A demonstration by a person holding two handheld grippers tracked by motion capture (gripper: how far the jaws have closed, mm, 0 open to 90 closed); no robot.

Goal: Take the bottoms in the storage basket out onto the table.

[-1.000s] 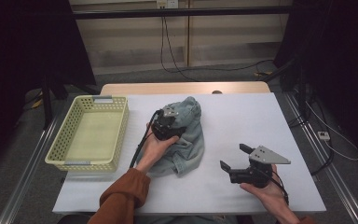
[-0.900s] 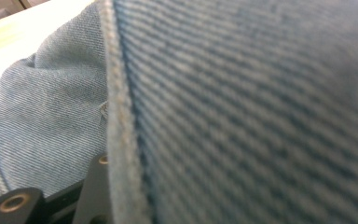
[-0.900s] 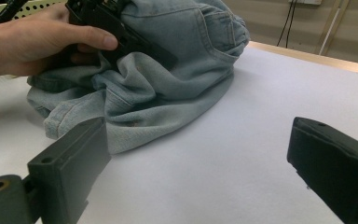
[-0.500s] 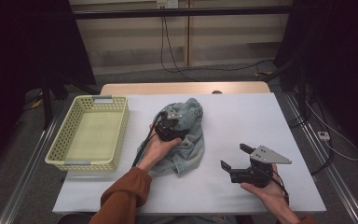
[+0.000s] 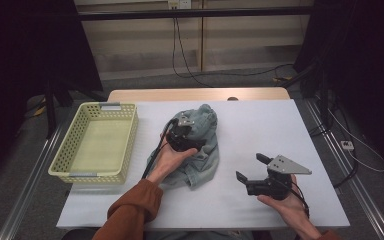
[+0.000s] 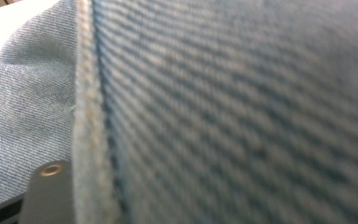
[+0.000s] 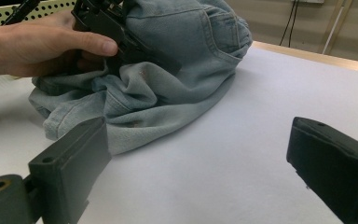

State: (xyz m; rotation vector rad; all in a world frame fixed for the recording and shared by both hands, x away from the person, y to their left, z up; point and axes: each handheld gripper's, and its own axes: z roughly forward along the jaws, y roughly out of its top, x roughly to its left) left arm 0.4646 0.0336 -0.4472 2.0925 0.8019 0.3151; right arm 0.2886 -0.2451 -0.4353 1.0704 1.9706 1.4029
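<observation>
1. Left gripper point(image 5: 187, 131) sits on the jeans point(image 5: 200, 150) mid-table, beside the basket point(image 5: 100, 145) — jaws have just been opening, denim between them; looks like a release.
2. Right gripper point(image 5: 252, 170) is open, empty, near the jeans.
3. Left gripper view: blurred denim seam. Right gripper view shows the whole pile.

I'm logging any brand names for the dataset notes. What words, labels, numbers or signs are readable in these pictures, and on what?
None can be read.
The denim garment shows seams and a pocket but no readable tag or lettering.
The yellow basket carries pale plates on its end walls, with nothing legible on them.
The wall outlet is too small to show any marking.
</observation>
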